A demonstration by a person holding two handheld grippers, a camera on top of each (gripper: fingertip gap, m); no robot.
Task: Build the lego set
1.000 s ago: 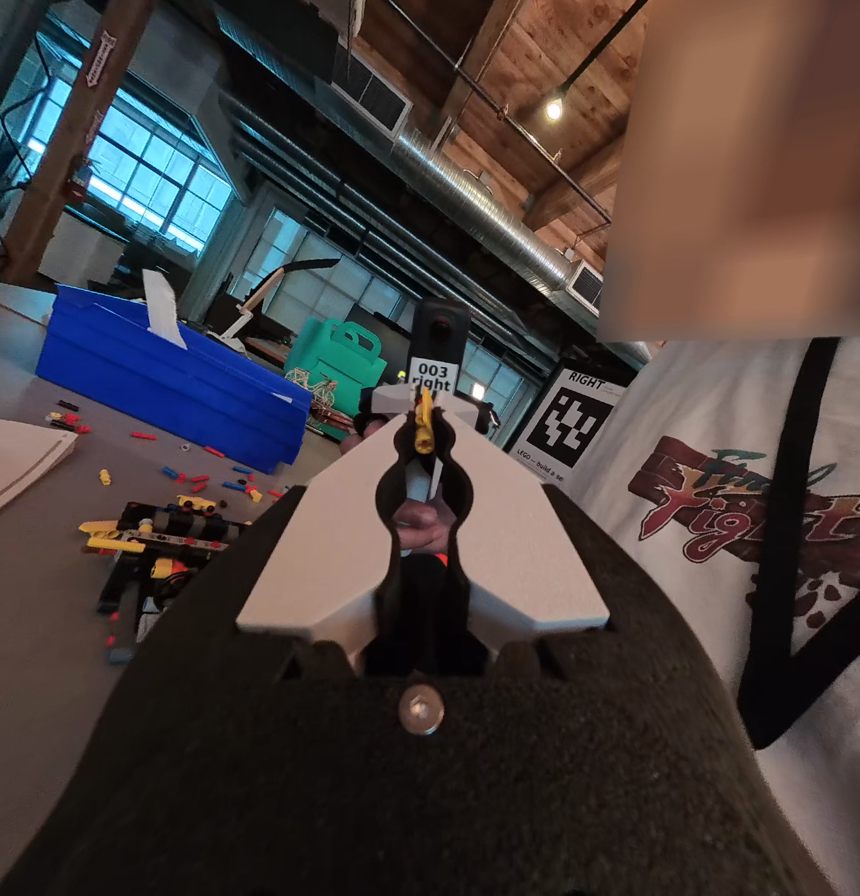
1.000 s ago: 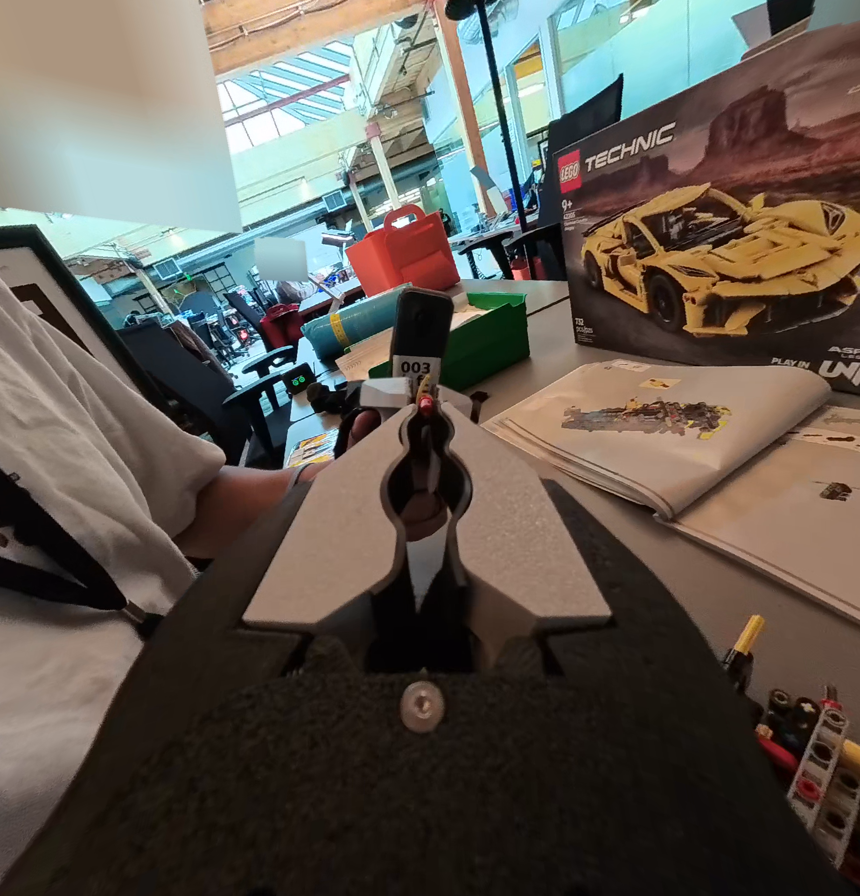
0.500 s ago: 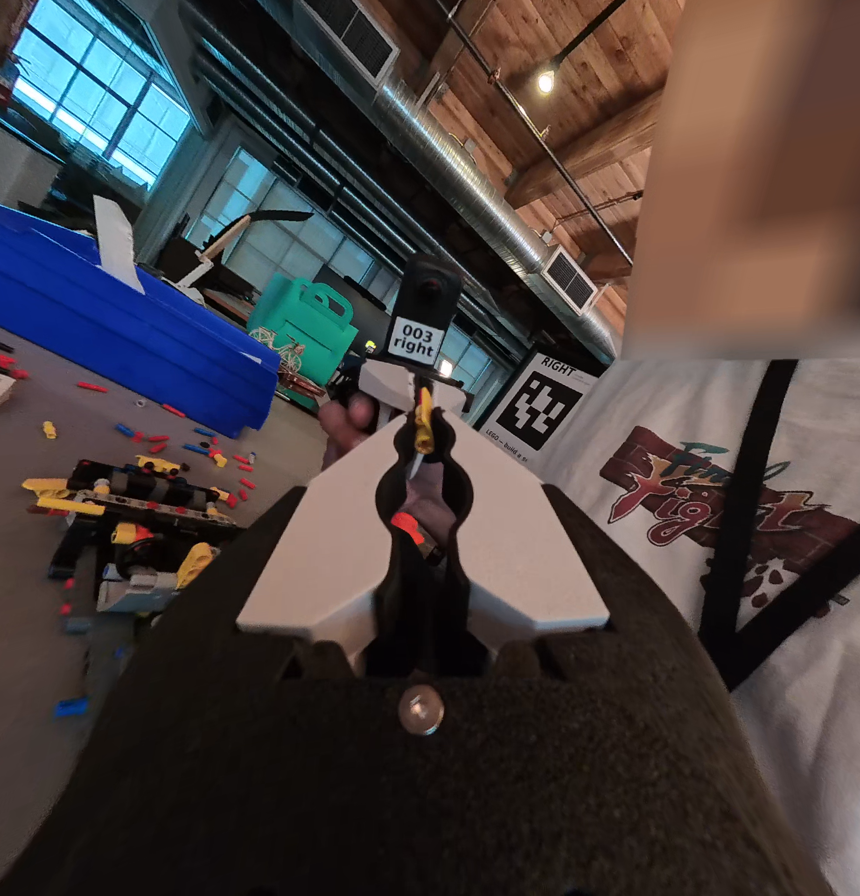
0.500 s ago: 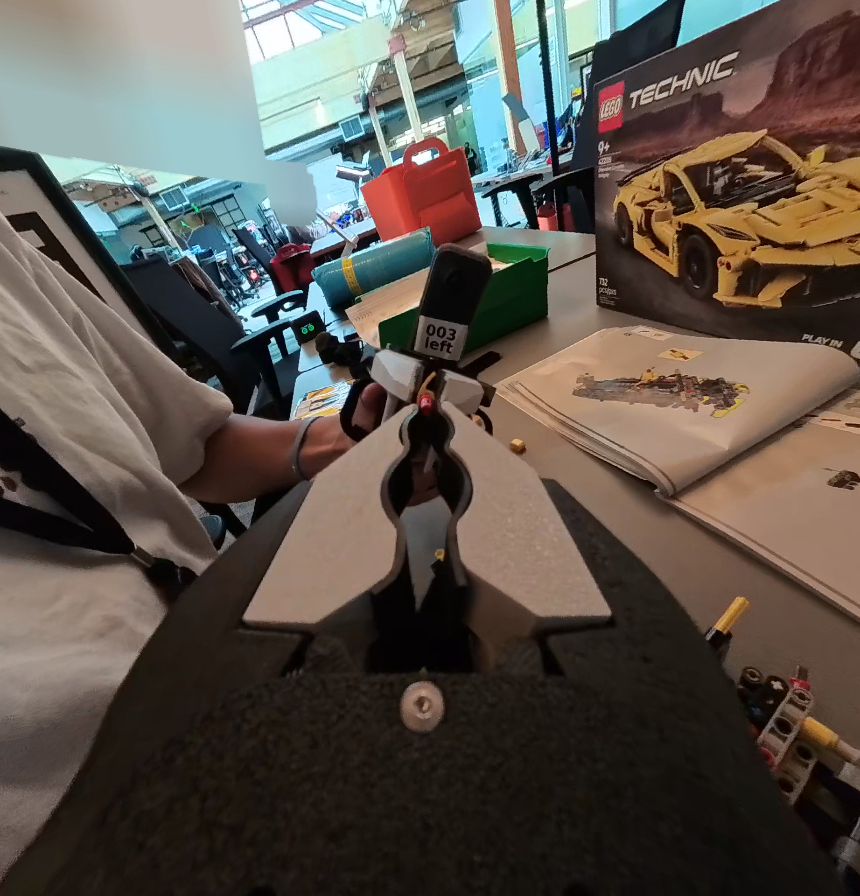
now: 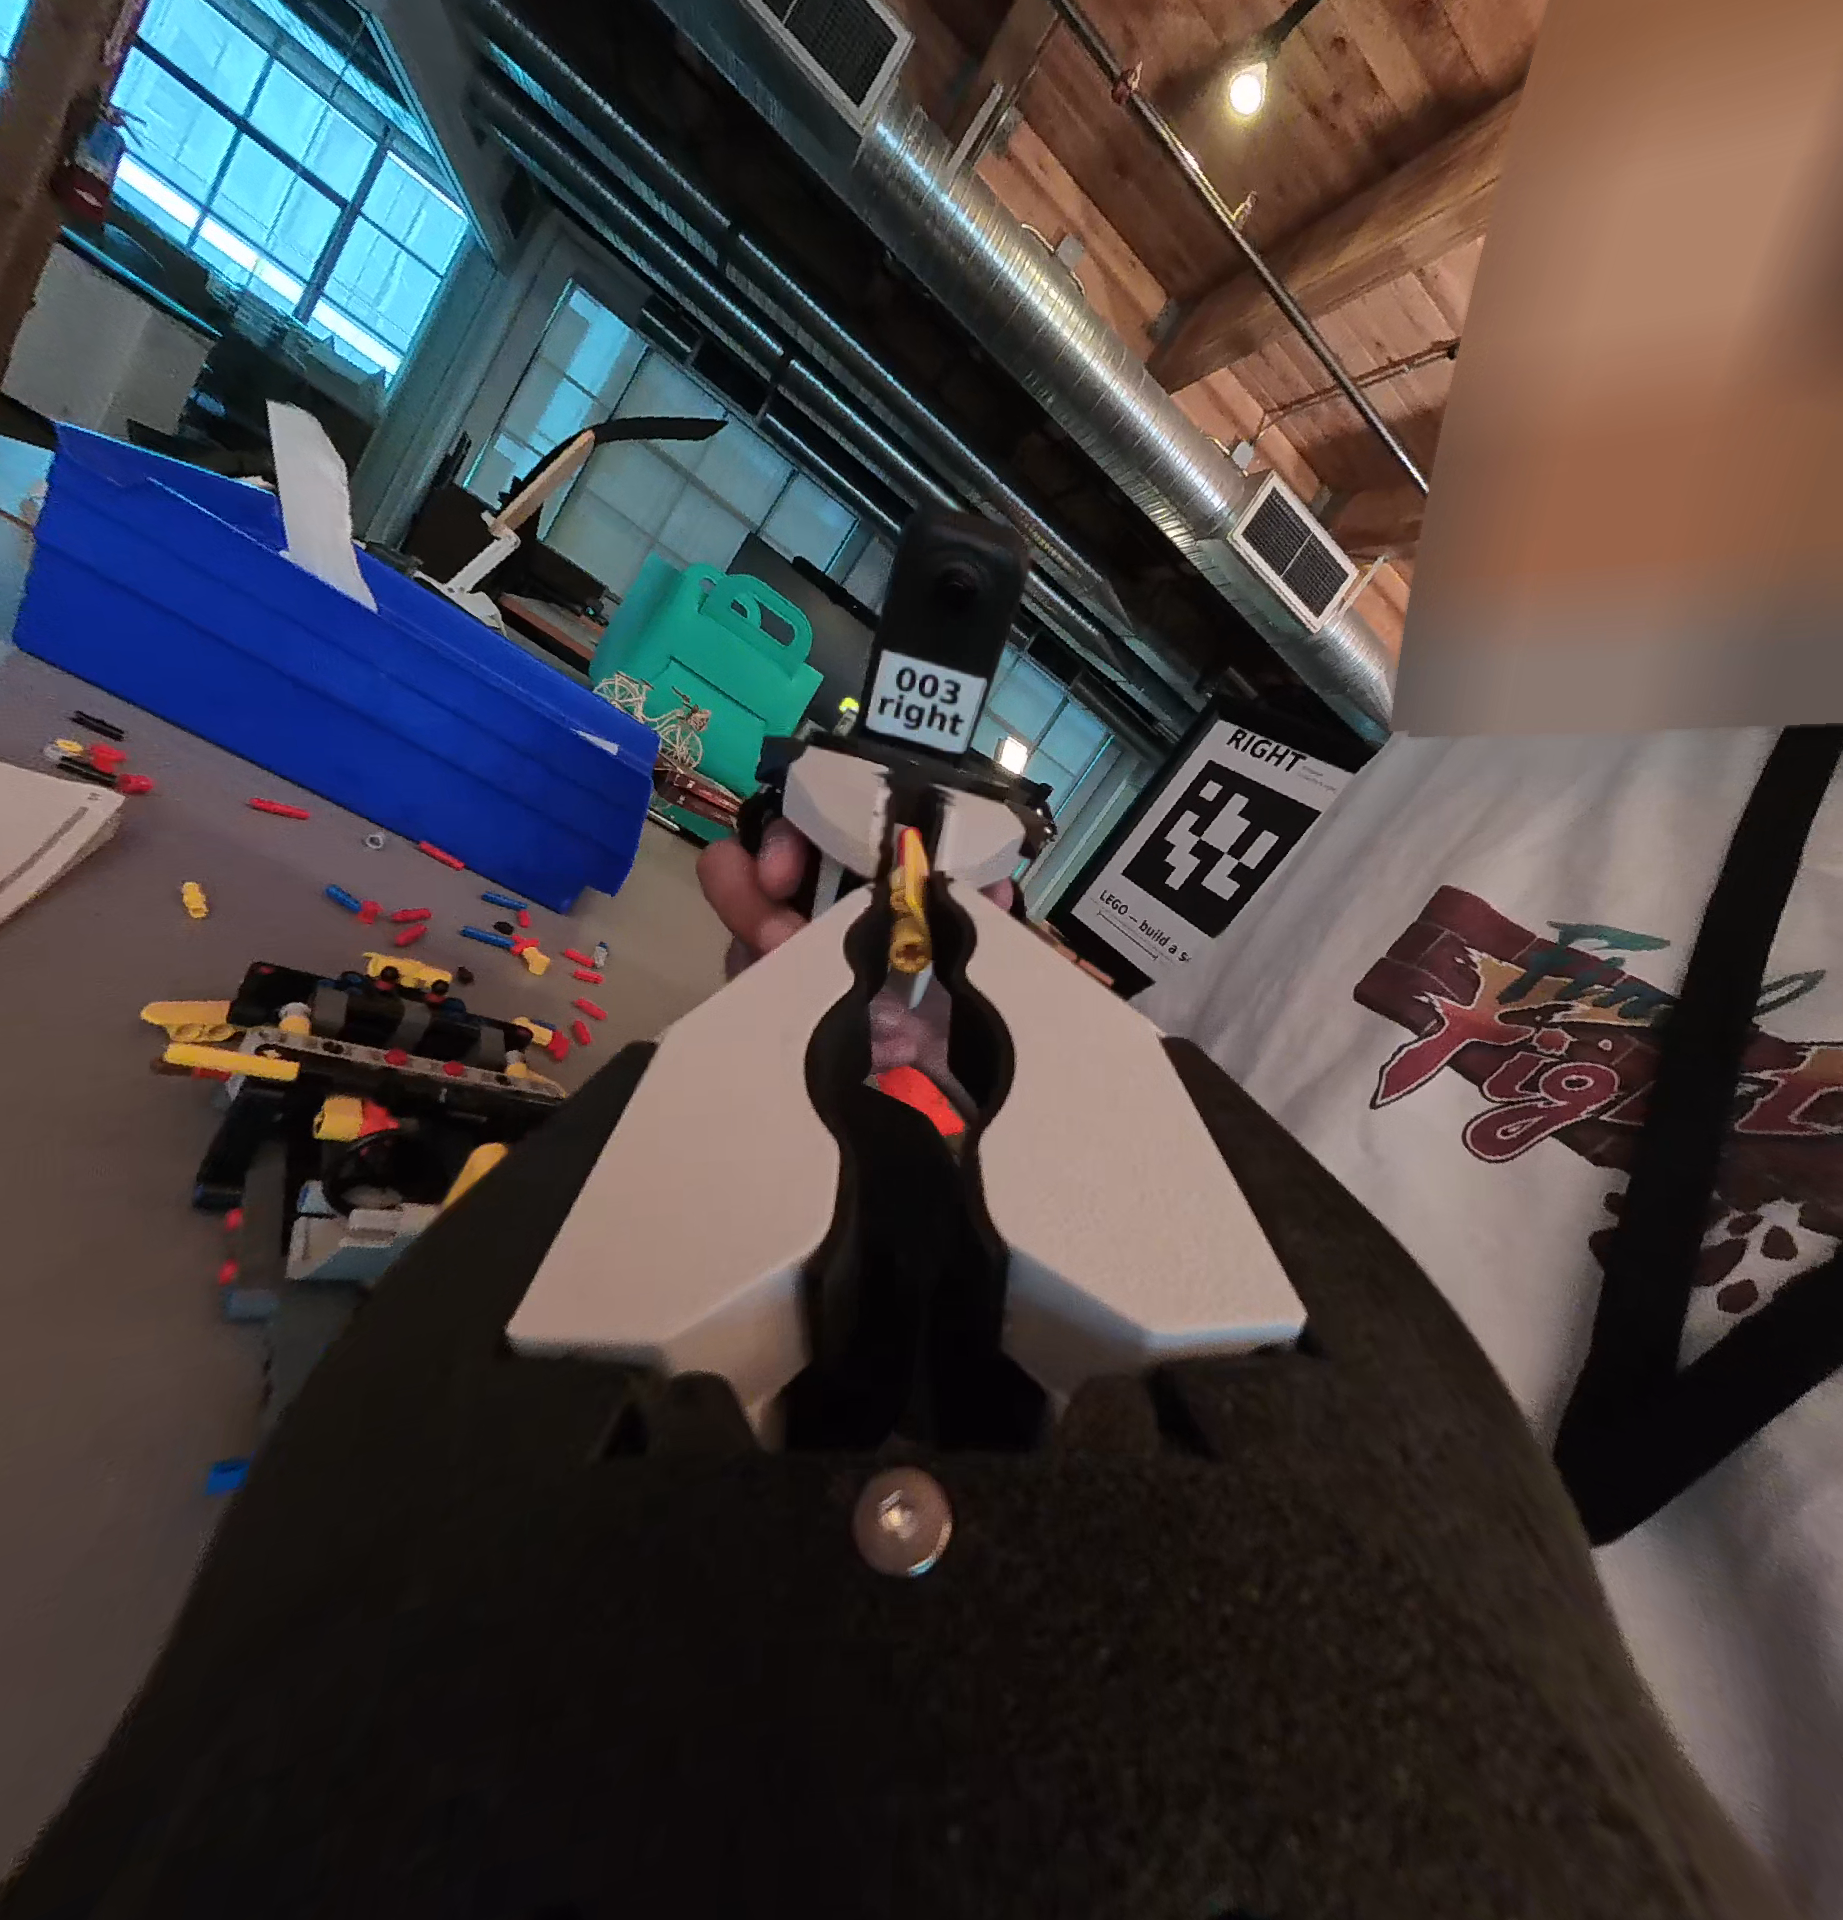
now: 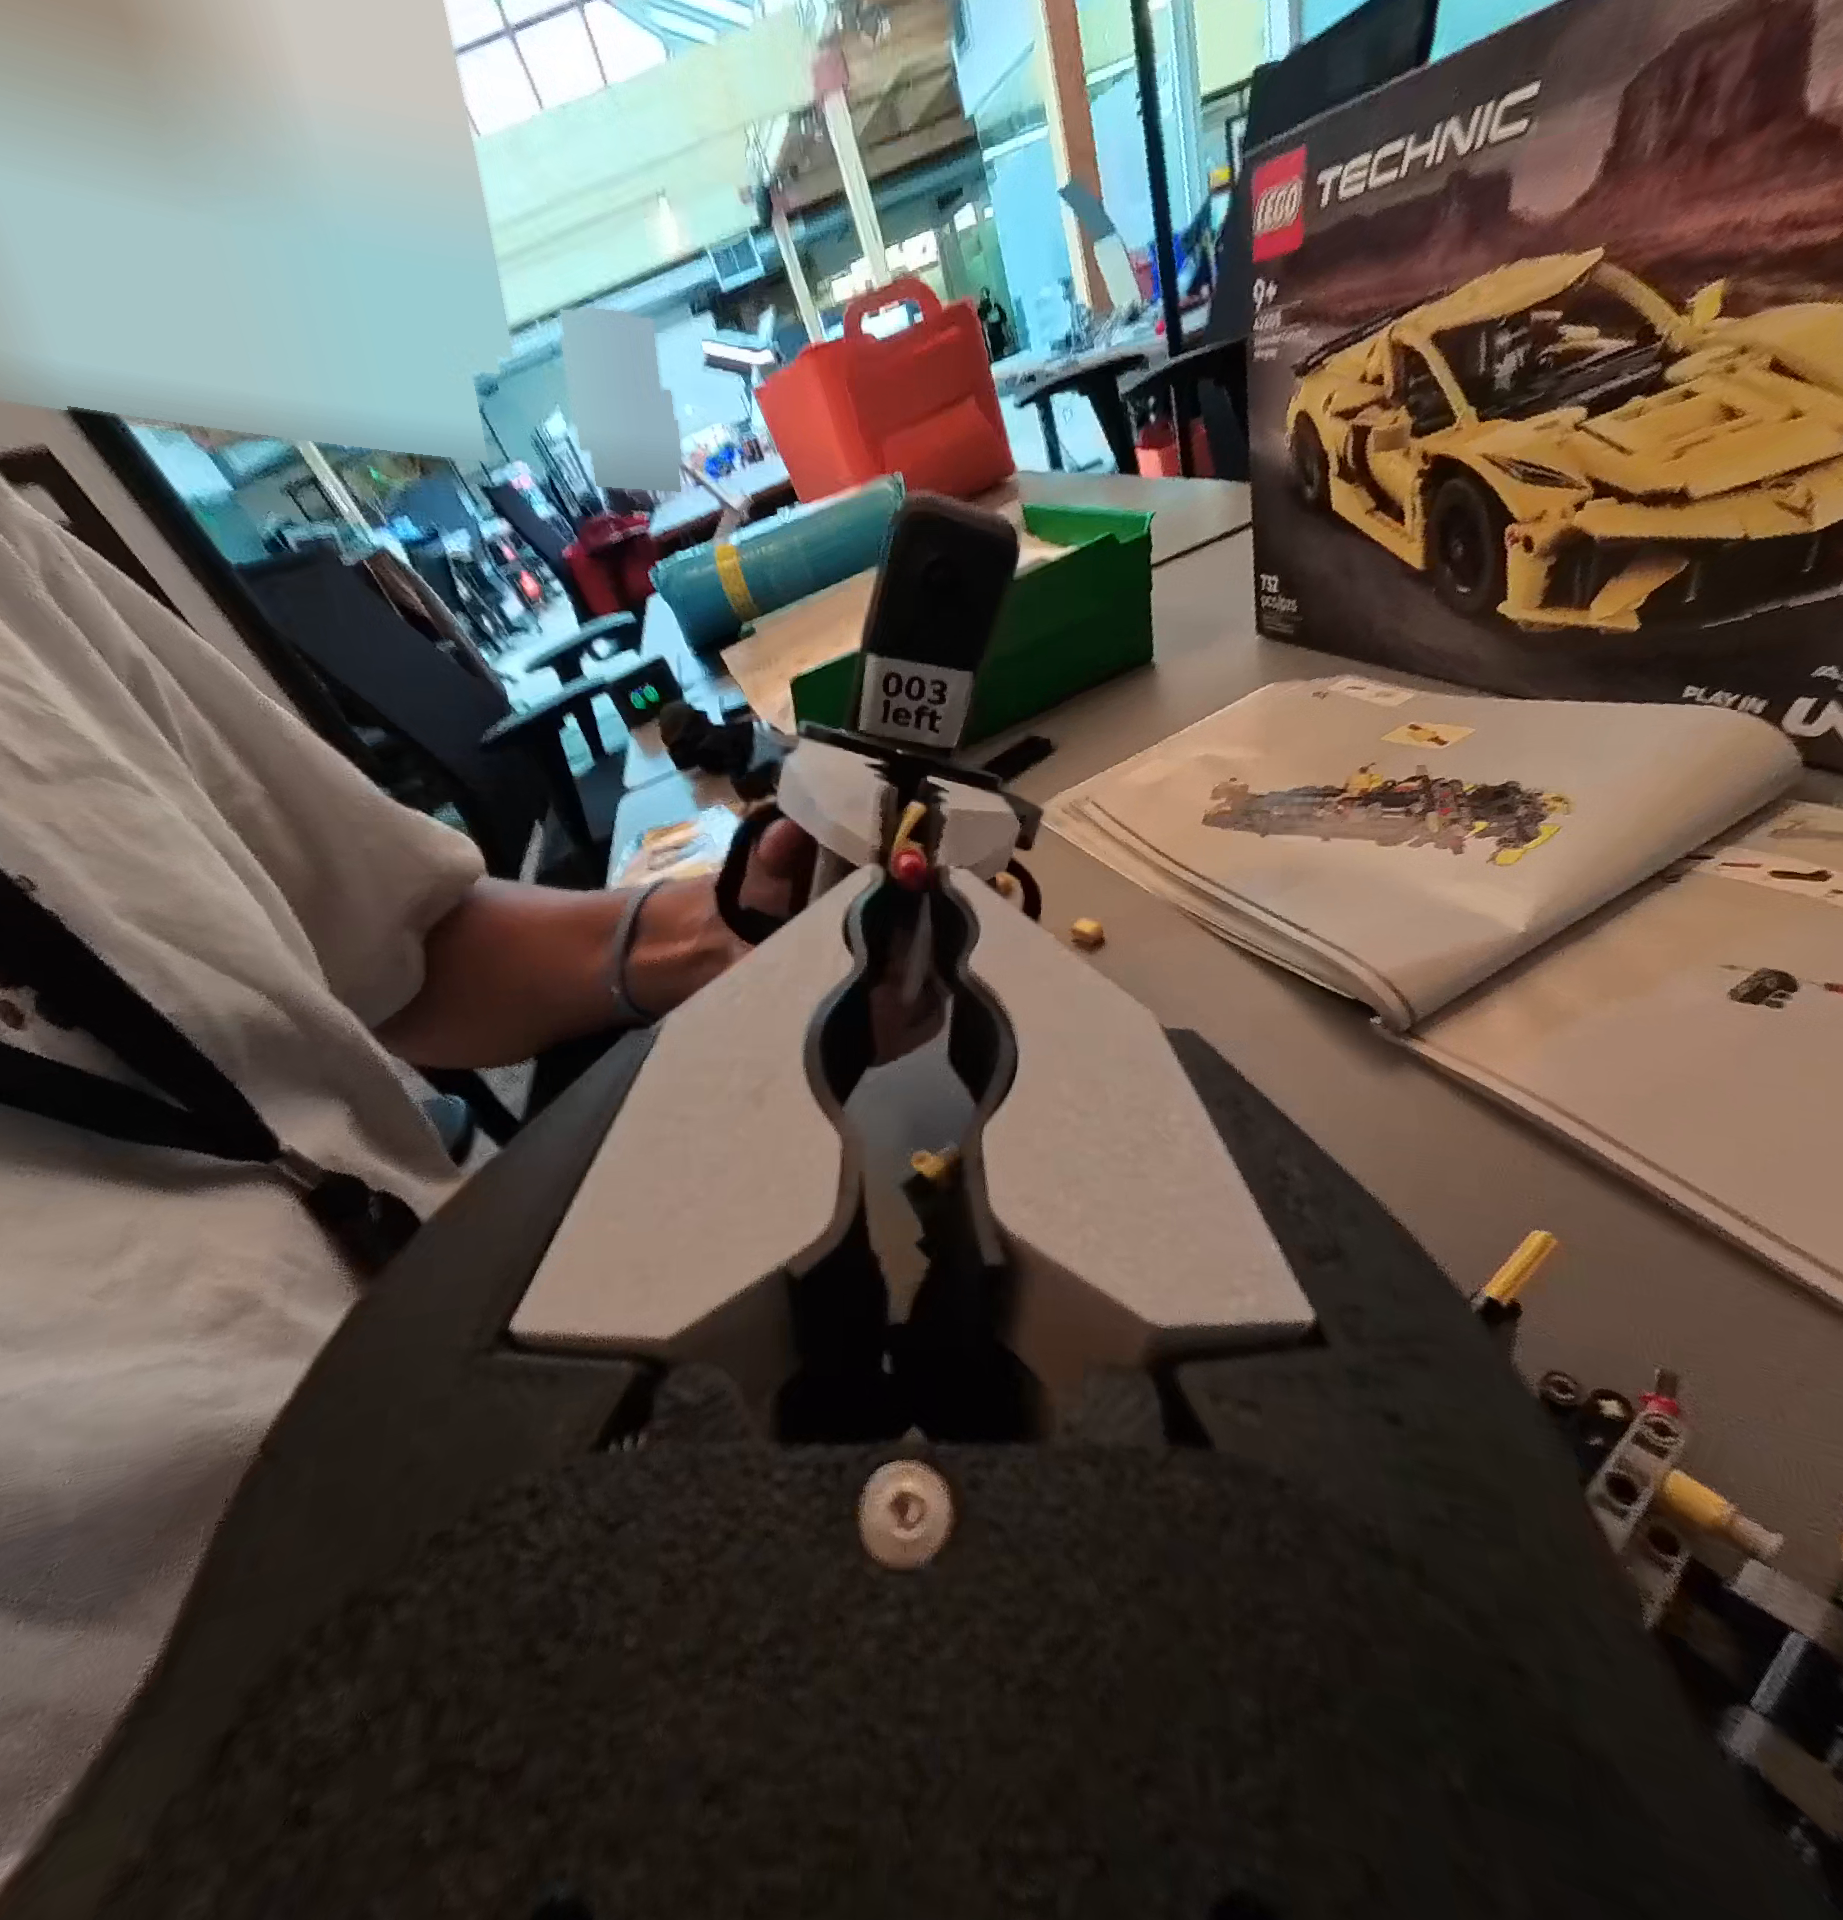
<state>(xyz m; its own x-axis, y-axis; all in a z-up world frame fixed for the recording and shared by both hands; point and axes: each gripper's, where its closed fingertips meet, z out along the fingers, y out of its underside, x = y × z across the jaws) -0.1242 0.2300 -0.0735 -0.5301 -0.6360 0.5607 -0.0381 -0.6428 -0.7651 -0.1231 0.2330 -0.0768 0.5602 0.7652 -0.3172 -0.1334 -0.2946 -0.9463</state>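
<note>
The yellow connector (image 5: 906, 914) sat pinched in the tips of the left gripper (image 5: 902, 951), and the red pin (image 6: 906, 868) in the tips of the right gripper (image 6: 909, 896); both were held in the air, nose to nose, in front of the person's white shirt (image 5: 1519, 1039). Over the last second both grips stayed closed and tip to tip while the pair tilted, so the pin was probably still being pushed home. The half-built car chassis (image 5: 377, 1039) lay at nine o'clock on the table (image 5: 65, 1351), untouched.

A small yellow piece (image 5: 904, 914) and a red pin (image 6: 906, 864) meet tip-to-tip, raised above the half-built black-and-yellow model (image 5: 377, 1049).
</note>
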